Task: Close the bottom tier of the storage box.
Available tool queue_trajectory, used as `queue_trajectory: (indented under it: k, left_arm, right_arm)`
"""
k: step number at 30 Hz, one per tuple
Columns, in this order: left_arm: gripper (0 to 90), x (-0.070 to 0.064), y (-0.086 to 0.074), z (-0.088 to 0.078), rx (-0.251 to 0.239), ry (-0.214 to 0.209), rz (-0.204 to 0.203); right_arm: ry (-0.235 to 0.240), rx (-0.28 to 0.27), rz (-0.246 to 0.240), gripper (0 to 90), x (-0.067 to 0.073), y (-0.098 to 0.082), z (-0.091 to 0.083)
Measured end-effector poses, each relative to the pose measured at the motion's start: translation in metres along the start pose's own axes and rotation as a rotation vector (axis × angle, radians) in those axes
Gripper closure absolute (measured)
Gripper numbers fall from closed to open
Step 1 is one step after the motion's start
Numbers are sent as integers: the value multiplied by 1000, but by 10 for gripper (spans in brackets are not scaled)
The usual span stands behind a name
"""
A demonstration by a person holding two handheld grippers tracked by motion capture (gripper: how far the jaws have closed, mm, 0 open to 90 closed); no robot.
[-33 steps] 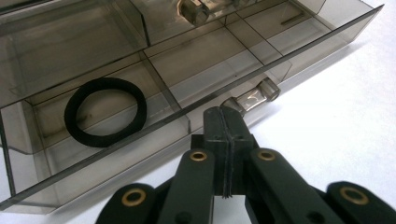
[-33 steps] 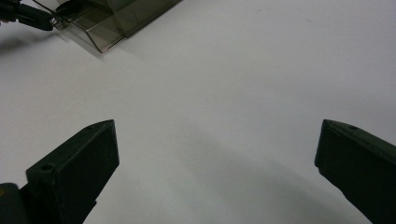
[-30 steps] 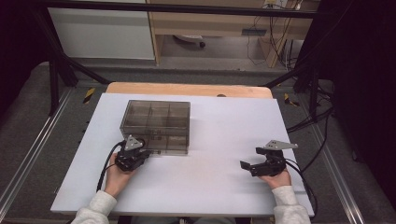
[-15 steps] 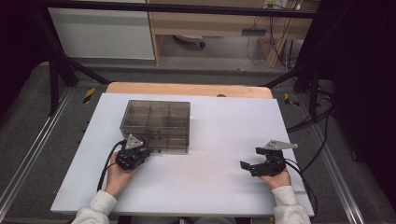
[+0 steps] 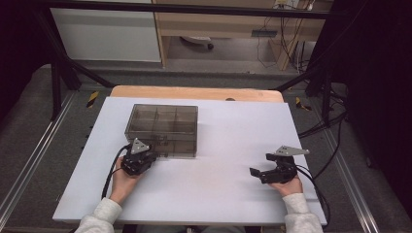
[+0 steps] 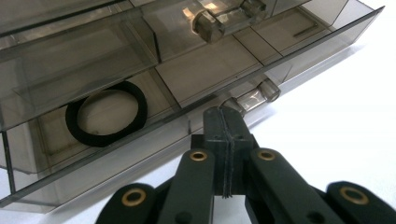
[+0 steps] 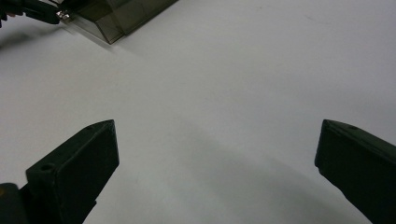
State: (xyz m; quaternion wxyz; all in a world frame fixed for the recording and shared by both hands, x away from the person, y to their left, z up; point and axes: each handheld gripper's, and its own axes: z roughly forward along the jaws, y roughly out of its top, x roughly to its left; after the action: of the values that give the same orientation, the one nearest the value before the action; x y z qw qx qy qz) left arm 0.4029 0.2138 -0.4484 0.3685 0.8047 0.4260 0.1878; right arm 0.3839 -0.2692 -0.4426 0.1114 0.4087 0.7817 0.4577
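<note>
A smoky clear compartment box (image 5: 163, 127) sits at the back left of the white table. Its front wall (image 6: 140, 135) fills much of the left gripper view, with a black ring (image 6: 138, 105) lying in a compartment behind it. My left gripper (image 5: 150, 157) is shut, jaws pressed together, with its tips (image 6: 224, 116) right at the box's front edge, beside a clear latch knob (image 6: 254, 95). Whether they pinch any part of the latch I cannot tell. My right gripper (image 5: 261, 164) rests at the table's right, open and empty (image 7: 217, 154), pointing left toward the box corner (image 7: 112, 23).
The white tabletop (image 5: 228, 136) lies on a wooden table (image 5: 194, 92). Black frame poles (image 5: 58, 73) stand at both back corners. Cables (image 5: 320, 126) run along the right edge. A second clear latch piece (image 6: 219, 18) sits higher on the box front.
</note>
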Motion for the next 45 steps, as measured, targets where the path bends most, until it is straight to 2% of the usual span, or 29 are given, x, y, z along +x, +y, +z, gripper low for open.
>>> queue_trajectory:
  k: [45]
  left_arm:
    - [893, 6, 6, 10, -25, 22, -4]
  right_arm:
    - [-1, -3, 5, 2, 0, 0, 0]
